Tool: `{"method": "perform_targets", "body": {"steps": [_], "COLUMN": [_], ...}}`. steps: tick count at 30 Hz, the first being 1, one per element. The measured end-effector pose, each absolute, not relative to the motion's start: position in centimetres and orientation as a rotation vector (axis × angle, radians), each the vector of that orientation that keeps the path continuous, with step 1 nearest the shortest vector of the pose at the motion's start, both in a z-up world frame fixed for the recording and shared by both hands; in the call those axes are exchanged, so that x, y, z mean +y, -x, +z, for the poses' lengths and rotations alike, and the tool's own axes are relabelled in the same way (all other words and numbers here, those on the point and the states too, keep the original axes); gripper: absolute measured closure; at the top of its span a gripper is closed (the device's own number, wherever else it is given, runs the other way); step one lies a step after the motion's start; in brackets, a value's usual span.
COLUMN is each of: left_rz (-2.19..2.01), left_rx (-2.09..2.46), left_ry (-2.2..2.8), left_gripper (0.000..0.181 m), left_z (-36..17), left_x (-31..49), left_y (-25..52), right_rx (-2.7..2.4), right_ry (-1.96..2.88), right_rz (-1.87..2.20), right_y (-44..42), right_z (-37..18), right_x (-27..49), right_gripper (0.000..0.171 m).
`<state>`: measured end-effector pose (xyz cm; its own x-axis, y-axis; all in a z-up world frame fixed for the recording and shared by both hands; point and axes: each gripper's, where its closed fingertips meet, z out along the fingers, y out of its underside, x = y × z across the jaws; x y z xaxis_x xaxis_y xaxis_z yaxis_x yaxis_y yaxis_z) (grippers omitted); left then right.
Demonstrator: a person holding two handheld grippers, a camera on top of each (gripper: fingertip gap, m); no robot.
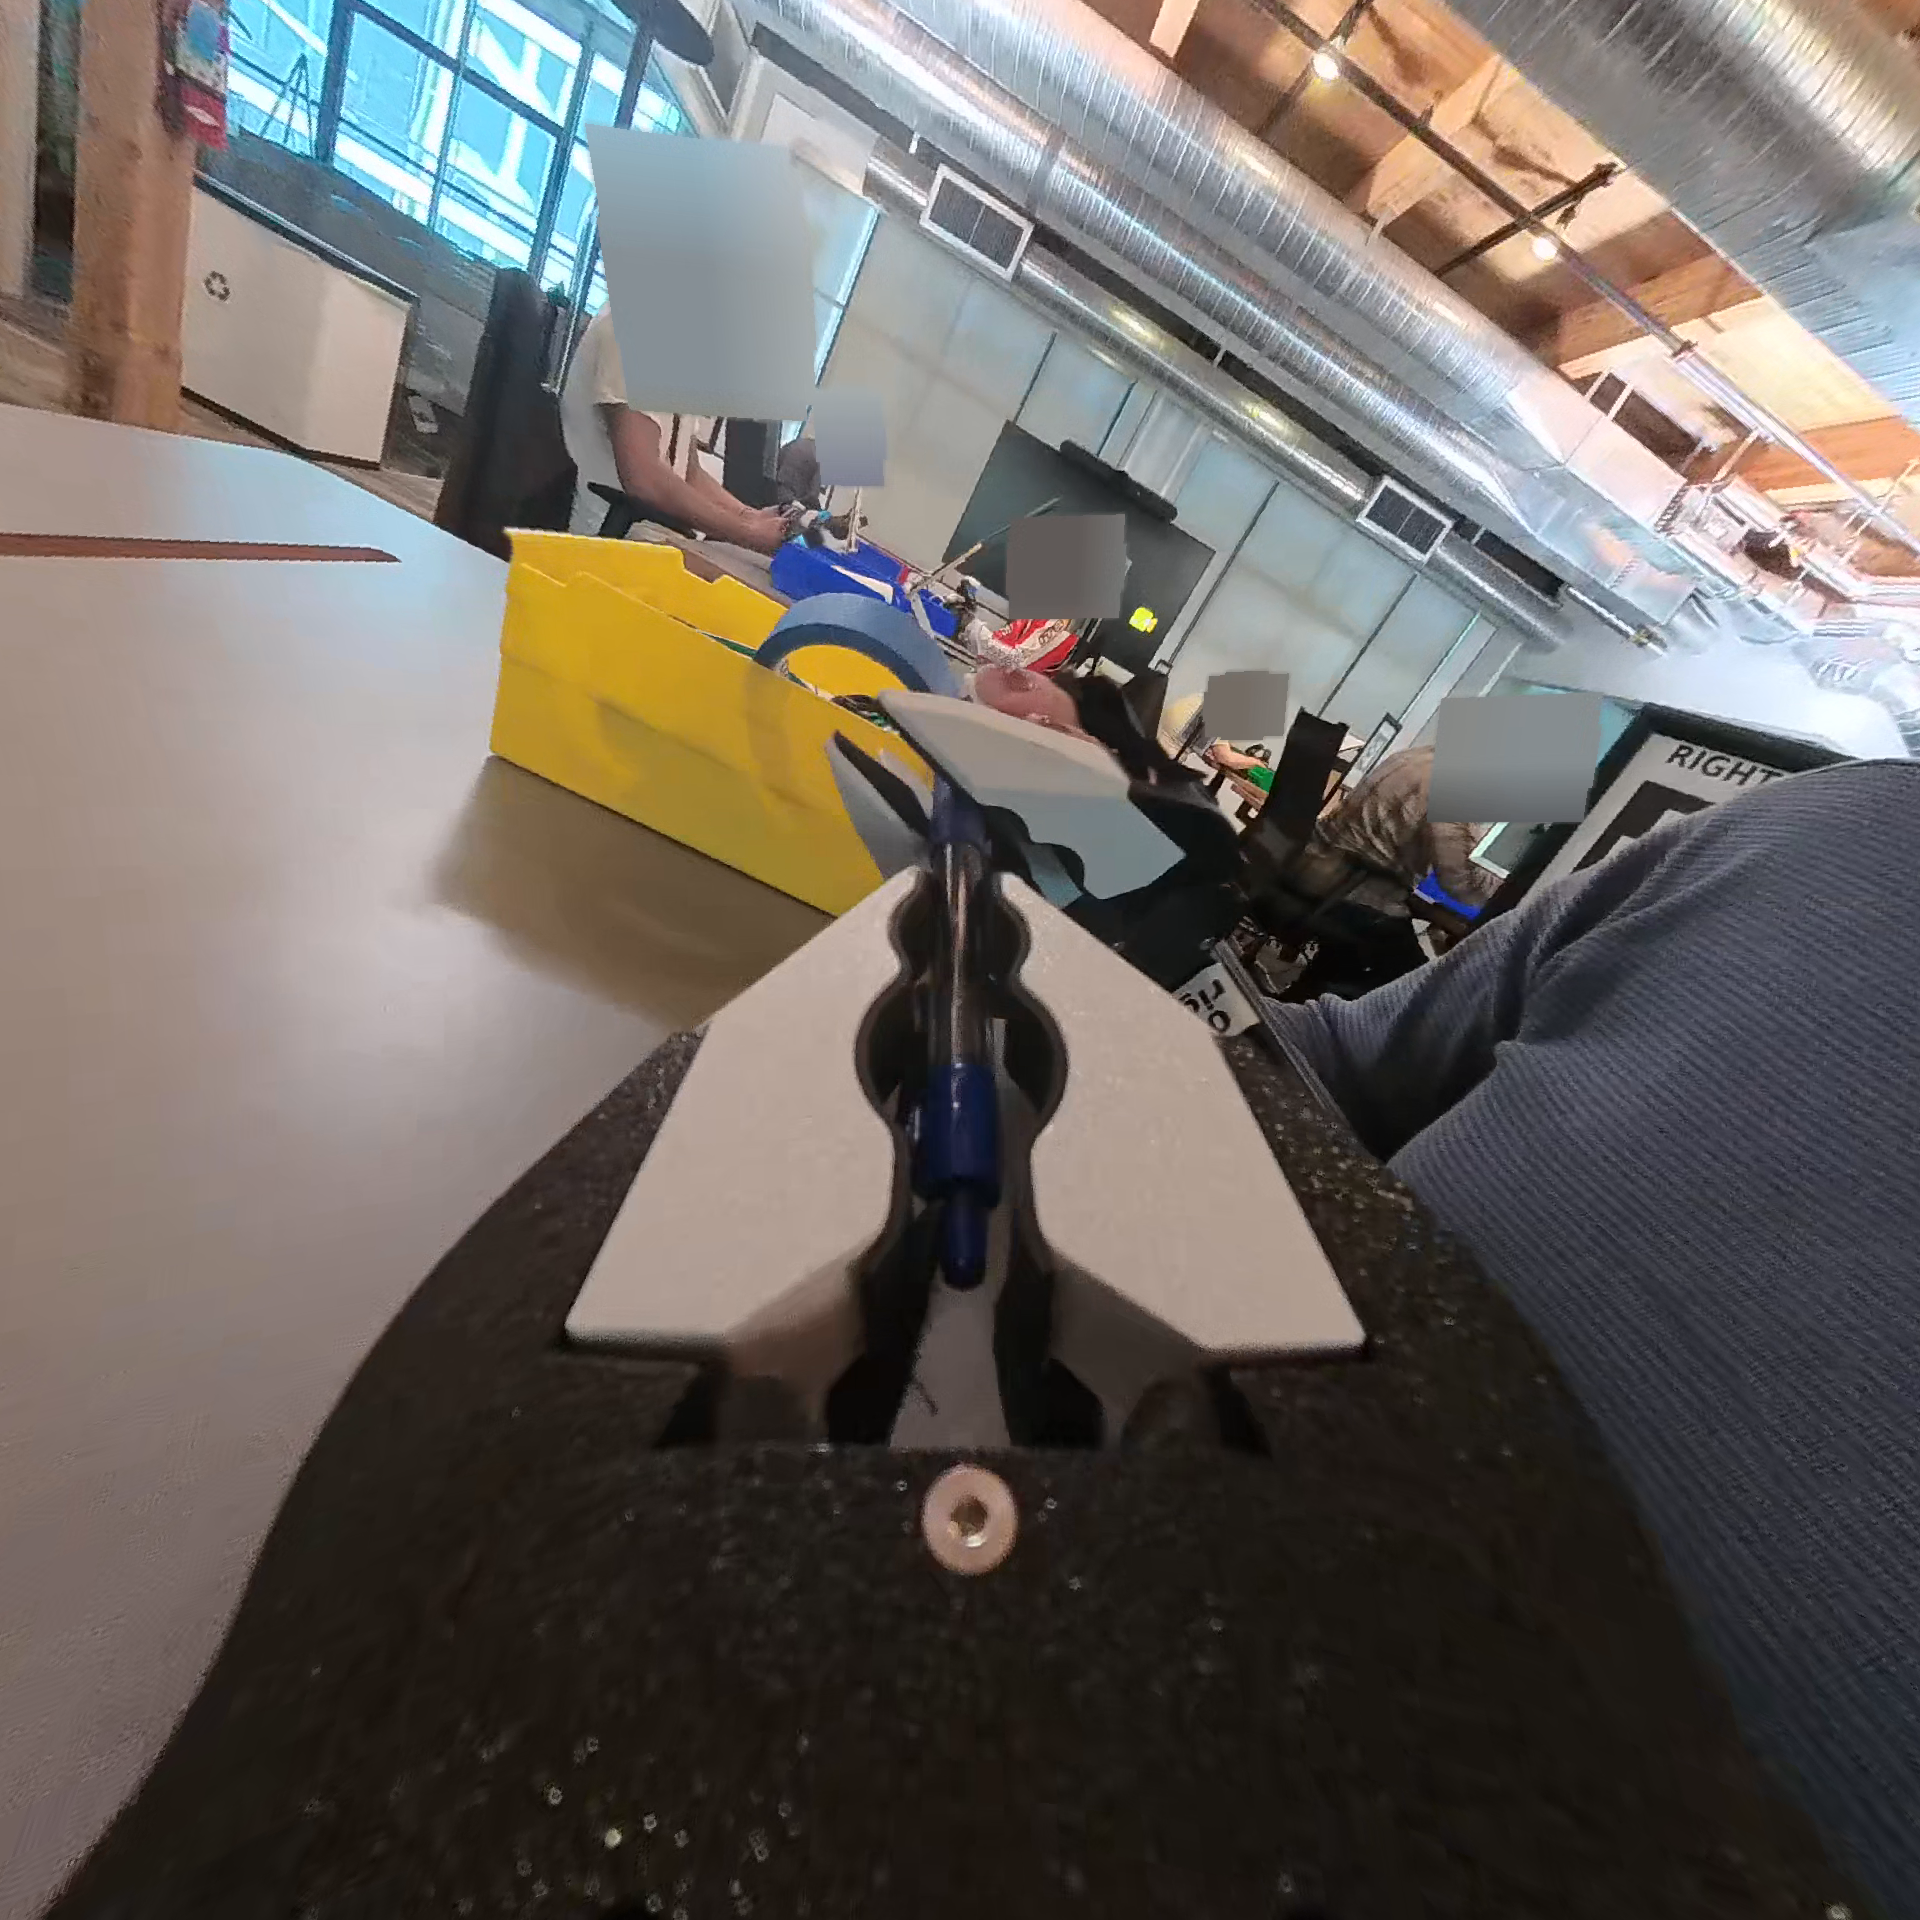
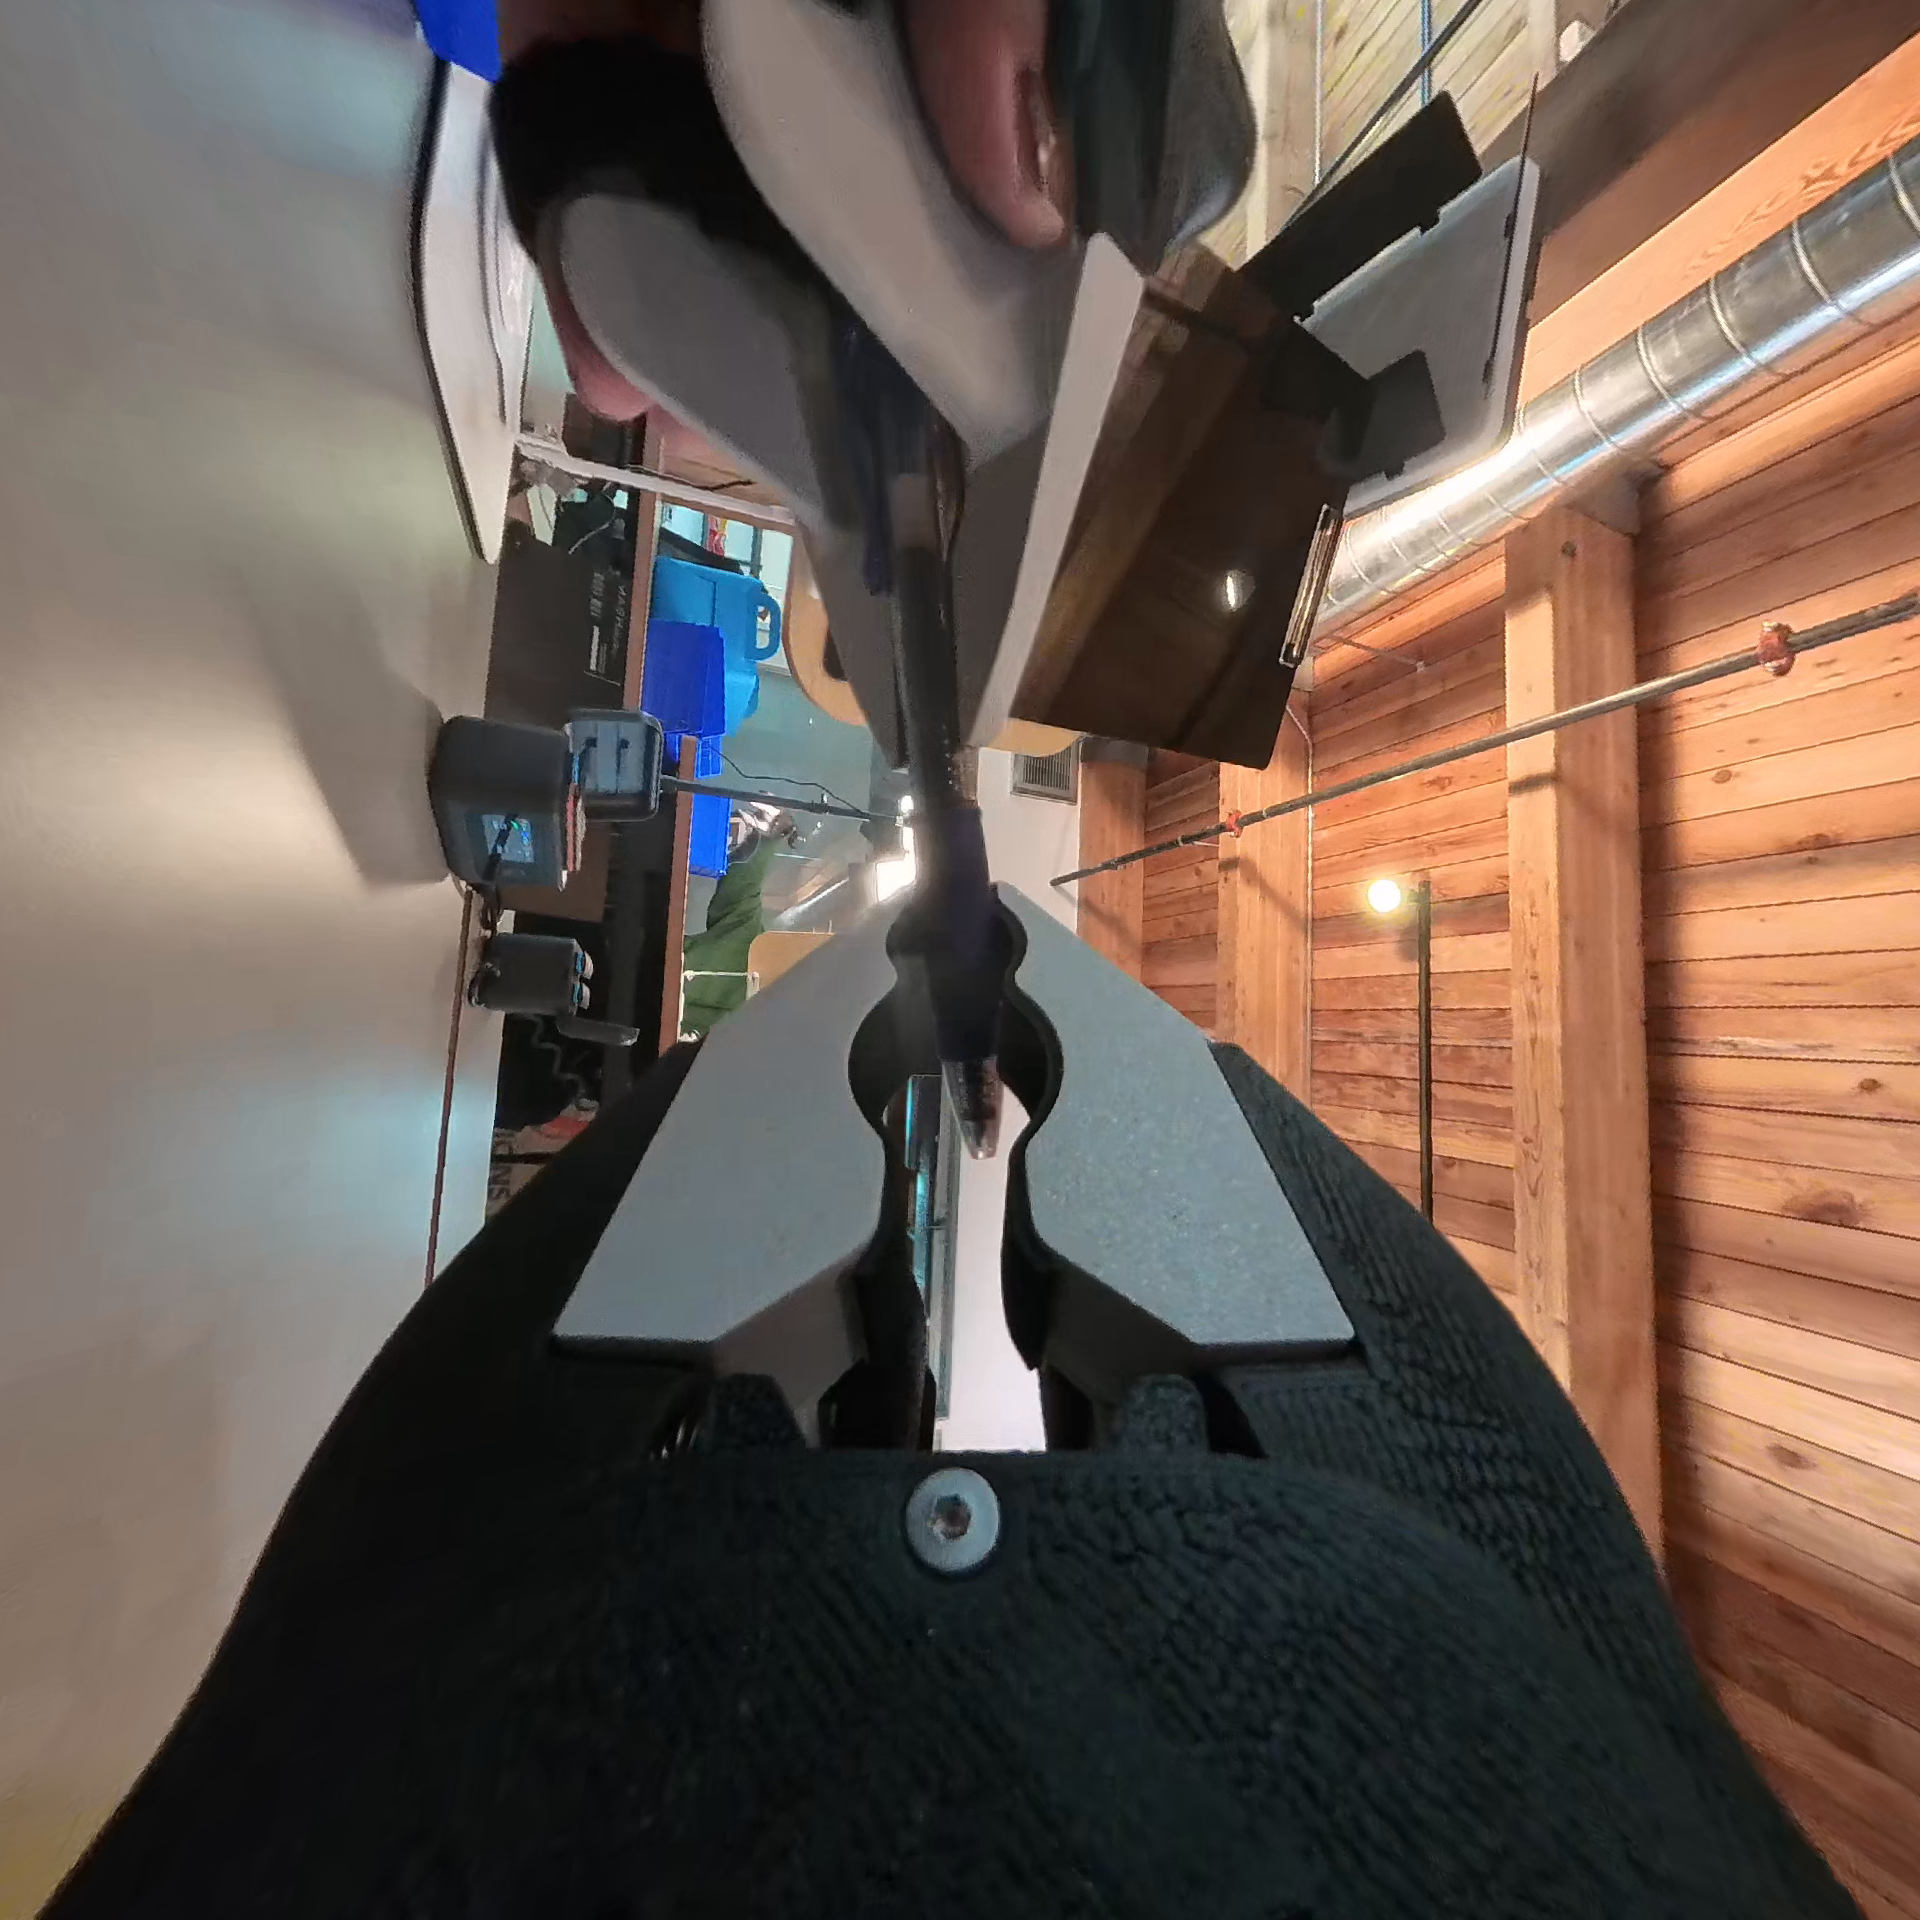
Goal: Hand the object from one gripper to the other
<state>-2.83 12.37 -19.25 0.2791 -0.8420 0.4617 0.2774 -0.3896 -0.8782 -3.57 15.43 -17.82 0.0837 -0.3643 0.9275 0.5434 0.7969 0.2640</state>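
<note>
While both grippers clamp it above the counter [image 1: 260, 831], a blue pen [image 1: 958, 1039] spans left gripper [image 1: 961, 894] and right gripper [image 2: 951, 914]; light, stiff and slick, it seems best gripped mid-barrel.

Glossy plastic pen [image 1: 961, 1049], matt grainy tool [image 1: 961, 894]
</note>
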Motion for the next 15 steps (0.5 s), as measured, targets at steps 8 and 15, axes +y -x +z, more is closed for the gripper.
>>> {"method": "perform_targets", "body": {"steps": [8,15], "left_rz": [-1.02,-0.336], "left_rx": [0.589,0.791], "left_ry": [1.436,1.352], "left_gripper": [0.175,0.174], "left_z": [-18.4,-18.5], "left_x": [13.2,13.8], "left_y": [3.8,4.4], "right_rx": [-1.349,-1.329], "right_ry": [0.397,0.596], "right_rz": [-0.391,-0.051], "right_y": [3.3,2.6], "right_z": [-18.4,-17.7], "right_x": [16.2,16.0], "right_gripper": [0.129,0.117]}}
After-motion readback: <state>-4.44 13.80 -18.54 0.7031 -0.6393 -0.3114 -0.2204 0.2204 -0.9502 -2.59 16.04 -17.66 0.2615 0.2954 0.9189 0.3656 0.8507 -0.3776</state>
